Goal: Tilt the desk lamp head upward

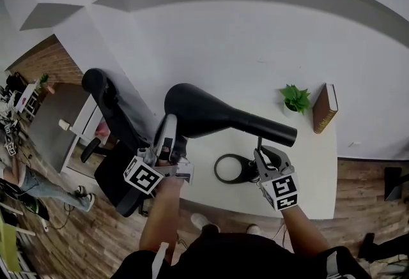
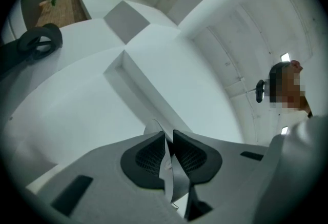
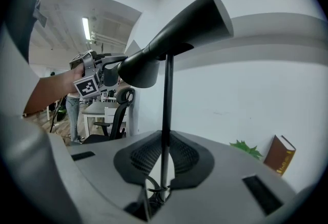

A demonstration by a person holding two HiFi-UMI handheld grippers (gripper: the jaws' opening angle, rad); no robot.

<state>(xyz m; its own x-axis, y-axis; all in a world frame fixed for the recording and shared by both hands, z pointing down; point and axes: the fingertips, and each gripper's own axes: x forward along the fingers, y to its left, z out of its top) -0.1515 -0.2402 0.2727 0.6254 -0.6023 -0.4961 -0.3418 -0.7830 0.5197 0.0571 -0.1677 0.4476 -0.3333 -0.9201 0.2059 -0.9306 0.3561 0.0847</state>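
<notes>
A black desk lamp stands on the white desk [image 1: 313,175]. Its cone-shaped head [image 1: 217,115] lies roughly level, wide end to the left, above the ring base [image 1: 231,168]. My left gripper [image 1: 170,128] is shut on the wide rim of the head; in the left gripper view a thin grey edge of that rim [image 2: 171,169] sits pinched between the pads. My right gripper [image 1: 265,155] is shut on the thin upright pole [image 3: 166,100], low down near the base. The right gripper view shows the lamp head [image 3: 177,36] overhead and the left gripper [image 3: 100,77] at its wide end.
A small green potted plant [image 1: 295,99] and a brown book [image 1: 324,108] stand at the back right of the desk, against the white wall. A black office chair [image 1: 115,124] is left of the desk. Other desks and a person's legs lie far left.
</notes>
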